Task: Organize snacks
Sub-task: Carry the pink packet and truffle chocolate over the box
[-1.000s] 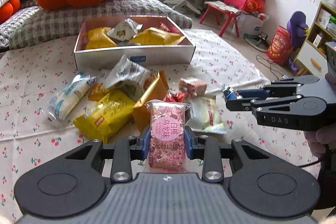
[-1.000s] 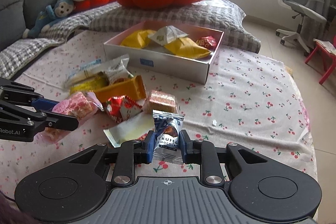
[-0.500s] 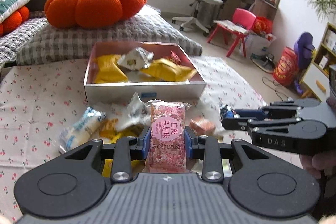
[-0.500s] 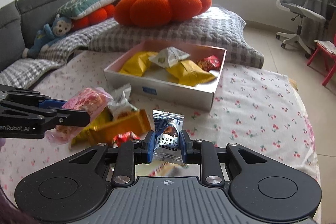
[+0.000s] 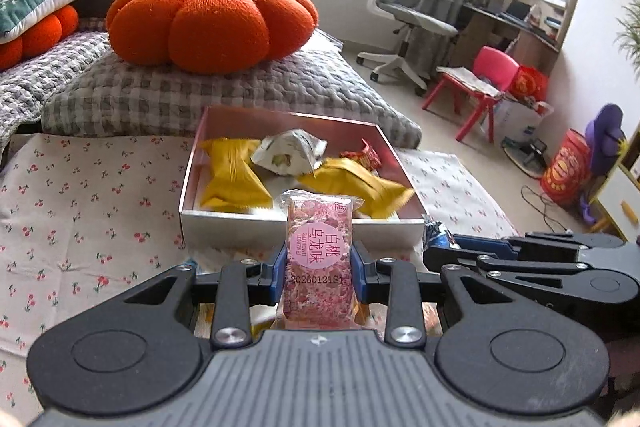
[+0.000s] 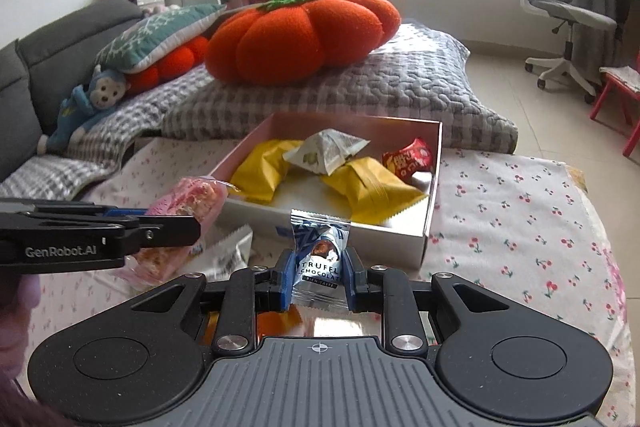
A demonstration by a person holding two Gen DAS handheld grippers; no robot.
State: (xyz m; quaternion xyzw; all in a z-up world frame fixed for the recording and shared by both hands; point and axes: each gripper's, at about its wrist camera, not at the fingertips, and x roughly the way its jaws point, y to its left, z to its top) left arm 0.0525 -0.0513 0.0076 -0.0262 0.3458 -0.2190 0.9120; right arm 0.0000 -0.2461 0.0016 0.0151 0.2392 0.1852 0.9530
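My left gripper (image 5: 319, 263) is shut on a pink peach-flavour snack pack (image 5: 319, 255), held upright just short of the near wall of the white box (image 5: 300, 229). It also shows in the right wrist view (image 6: 188, 203). My right gripper (image 6: 319, 271) is shut on a blue-and-silver truffle chocolate pack (image 6: 320, 259), close to the box's near wall (image 6: 360, 237). The box holds two yellow packs (image 6: 368, 187), a white pack (image 6: 326, 149) and a red pack (image 6: 408, 159).
The box sits on a cherry-print cloth (image 5: 80, 211). Loose snacks (image 6: 228, 255) lie on the cloth below both grippers, mostly hidden. A grey checked cushion (image 5: 192, 91) with an orange pumpkin pillow (image 5: 208, 19) lies behind the box.
Both grippers, each with its pack, have risen and moved forward from over the loose snack pile to the box's near wall.
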